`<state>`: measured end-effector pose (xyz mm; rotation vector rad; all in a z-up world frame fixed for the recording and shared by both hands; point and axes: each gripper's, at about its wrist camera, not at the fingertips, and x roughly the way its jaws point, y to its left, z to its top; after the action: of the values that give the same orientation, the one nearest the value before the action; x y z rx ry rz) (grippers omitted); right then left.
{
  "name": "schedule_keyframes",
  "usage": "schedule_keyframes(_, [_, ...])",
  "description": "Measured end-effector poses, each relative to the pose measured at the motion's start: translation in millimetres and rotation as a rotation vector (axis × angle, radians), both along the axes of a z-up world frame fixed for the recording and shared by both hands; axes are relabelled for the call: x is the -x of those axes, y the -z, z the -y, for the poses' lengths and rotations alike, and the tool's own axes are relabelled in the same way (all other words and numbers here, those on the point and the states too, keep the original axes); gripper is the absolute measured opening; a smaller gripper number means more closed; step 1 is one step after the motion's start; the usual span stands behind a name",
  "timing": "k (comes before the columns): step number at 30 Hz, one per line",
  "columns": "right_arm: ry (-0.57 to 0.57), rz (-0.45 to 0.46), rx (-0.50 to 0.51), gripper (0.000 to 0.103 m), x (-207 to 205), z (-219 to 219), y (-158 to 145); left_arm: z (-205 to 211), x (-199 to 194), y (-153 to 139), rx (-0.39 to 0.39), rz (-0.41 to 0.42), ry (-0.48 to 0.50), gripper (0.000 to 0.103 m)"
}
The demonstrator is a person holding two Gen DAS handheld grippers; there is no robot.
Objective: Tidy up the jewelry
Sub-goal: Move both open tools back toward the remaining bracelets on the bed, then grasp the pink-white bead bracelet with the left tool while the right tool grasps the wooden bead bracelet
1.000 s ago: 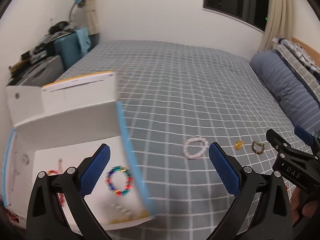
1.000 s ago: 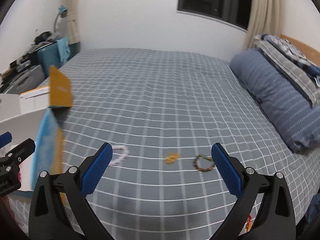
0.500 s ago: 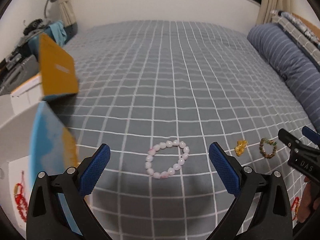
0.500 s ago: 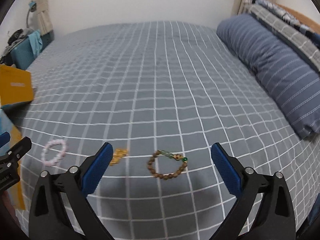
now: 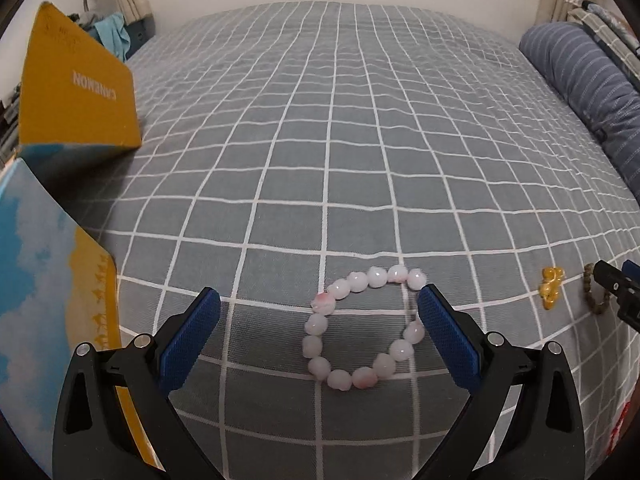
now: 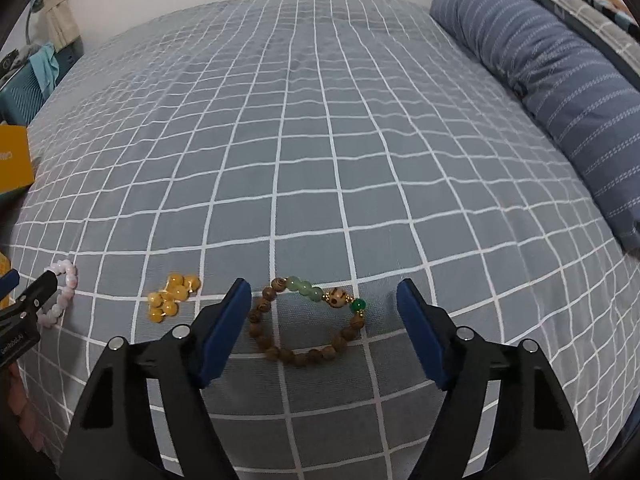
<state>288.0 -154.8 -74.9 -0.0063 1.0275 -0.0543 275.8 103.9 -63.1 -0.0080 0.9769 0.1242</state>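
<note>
Bracelet (image 6: 307, 322) lies between closing fingers (image 6: 224, 330).

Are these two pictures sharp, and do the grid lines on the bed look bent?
Left wrist view: sharp, pink bracelet crisp, sheet lines bow from the fisheye, corners dark. Right wrist view: slightly softer, brown bracelet still clear, same bowing.

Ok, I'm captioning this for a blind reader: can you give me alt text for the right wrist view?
The right gripper, jaws closing but not yet touching, straddles a brown bead bracelet with green beads lying on a grey checked bedspread. To its left lie a cluster of yellow beads and a pink bracelet beside the left gripper; a striped blue pillow lies at right.
</note>
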Motion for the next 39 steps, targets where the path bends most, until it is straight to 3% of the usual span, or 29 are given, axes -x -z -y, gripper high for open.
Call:
schedule_keyframes(4, [0.008, -0.017, -0.005, 0.064, -2, 3, 4, -2, 0, 5, -0.001, -0.007, -0.003, 0.097])
schedule_keyframes(9, [0.015, -0.037, 0.004, 0.051, -4, 3, 8, -8, -3, 14, 0.000, -0.031, -0.020, 0.091])
schedule_keyframes(15, [0.032, -0.056, -0.007, 0.040, -6, 6, 13, -7, -3, 13, -0.019, -0.031, -0.014, 0.073])
schedule_keyframes(18, [0.031, -0.063, -0.012, 0.029, -6, 6, 15, -3, -1, 12, -0.044, -0.034, -0.006, 0.057])
schedule_keyframes(21, [0.035, -0.064, -0.016, 0.026, -6, 7, 15, -1, 1, 11, -0.049, -0.040, 0.004, 0.032])
schedule_keyframes(22, [0.034, -0.066, -0.017, 0.015, -6, 6, 15, -1, 1, 11, -0.047, -0.042, 0.005, 0.016])
schedule_keyframes(23, [0.035, -0.068, -0.020, 0.009, -4, 6, 15, -1, 1, 11, -0.049, -0.048, 0.005, 0.011])
schedule_keyframes(39, [0.047, -0.012, -0.030, 0.007, 5, 6, -2, -2, 11, -8, 0.015, -0.015, 0.018, 0.010])
